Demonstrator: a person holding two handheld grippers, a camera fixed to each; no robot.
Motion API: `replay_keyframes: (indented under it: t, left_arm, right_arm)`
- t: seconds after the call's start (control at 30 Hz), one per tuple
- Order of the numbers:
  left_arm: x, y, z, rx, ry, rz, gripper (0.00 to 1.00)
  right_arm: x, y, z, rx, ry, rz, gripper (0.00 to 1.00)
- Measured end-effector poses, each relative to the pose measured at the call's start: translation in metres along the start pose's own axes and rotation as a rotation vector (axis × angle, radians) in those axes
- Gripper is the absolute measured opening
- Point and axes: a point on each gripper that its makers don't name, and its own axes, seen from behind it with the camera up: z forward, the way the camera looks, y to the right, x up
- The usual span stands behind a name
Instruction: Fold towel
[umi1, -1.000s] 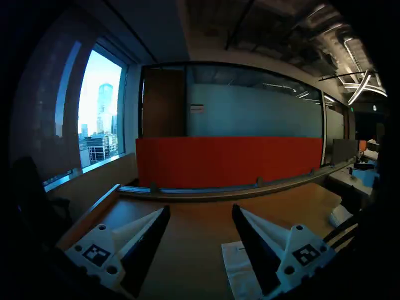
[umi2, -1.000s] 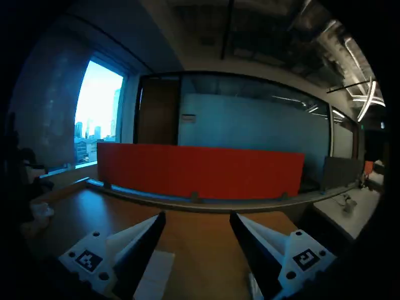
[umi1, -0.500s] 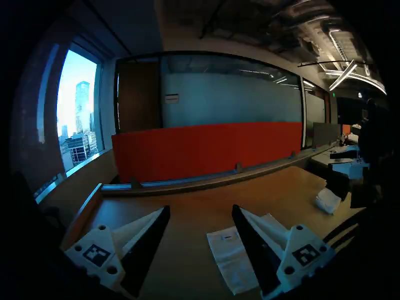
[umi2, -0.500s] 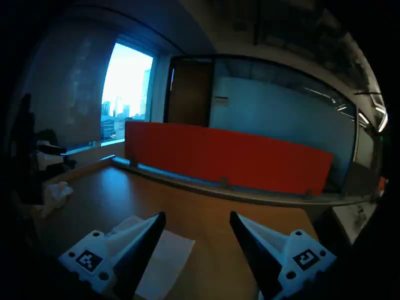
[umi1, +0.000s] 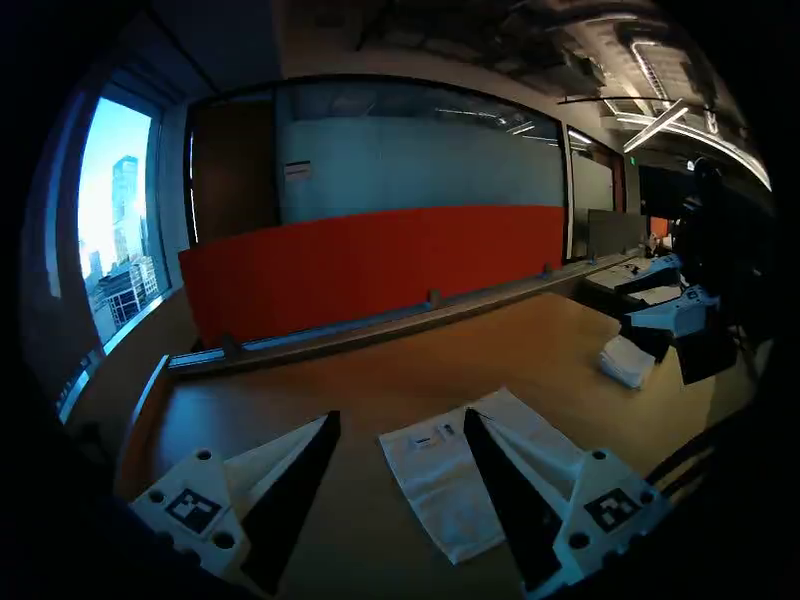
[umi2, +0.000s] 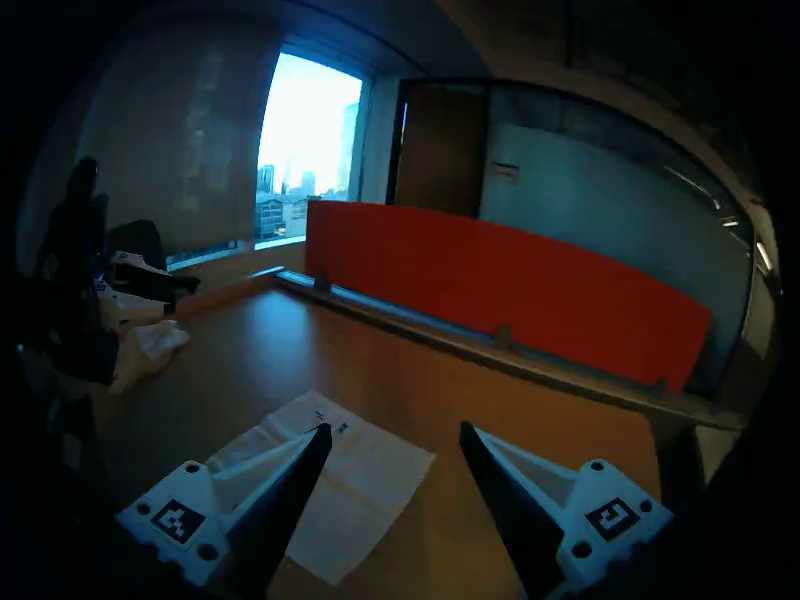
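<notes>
The white towel (umi1: 450, 480) is spread flat for folding, well apart from the tabletop's (umi1: 500, 345) far edge. The left gripper (umi1: 400, 415) and right gripper (umi2: 395, 428) are held apart and empty, aimed at it.

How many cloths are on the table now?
3. A flat towel lies spread in the middle; a folded pile sits far right in the left gripper view; a crumpled cloth lies far left in the right gripper view. More may be hidden.

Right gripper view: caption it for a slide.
Open right tool held over a flat white rectangular cloth towel on a brown wooden desk, long red divider panel behind.
</notes>
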Motion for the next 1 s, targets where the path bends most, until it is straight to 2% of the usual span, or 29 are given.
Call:
replay_keyframes:
  t: [0.27,0.77,1.0]
  left_arm:
    - [-0.041,0.015,0.007,-0.036,-0.055,-0.014,0.92]
    - [-0.124,0.037,0.025,-0.088,-0.196,0.042,0.92]
    - [-0.159,0.045,0.032,-0.114,-0.257,0.06,0.92]
  right_arm:
    - [-0.038,-0.011,0.006,0.025,-0.063,-0.011,0.99]
    - [-0.117,-0.04,0.028,0.112,-0.181,-0.08,1.0]
    - [-0.148,-0.054,0.038,0.148,-0.231,-0.085,1.0]
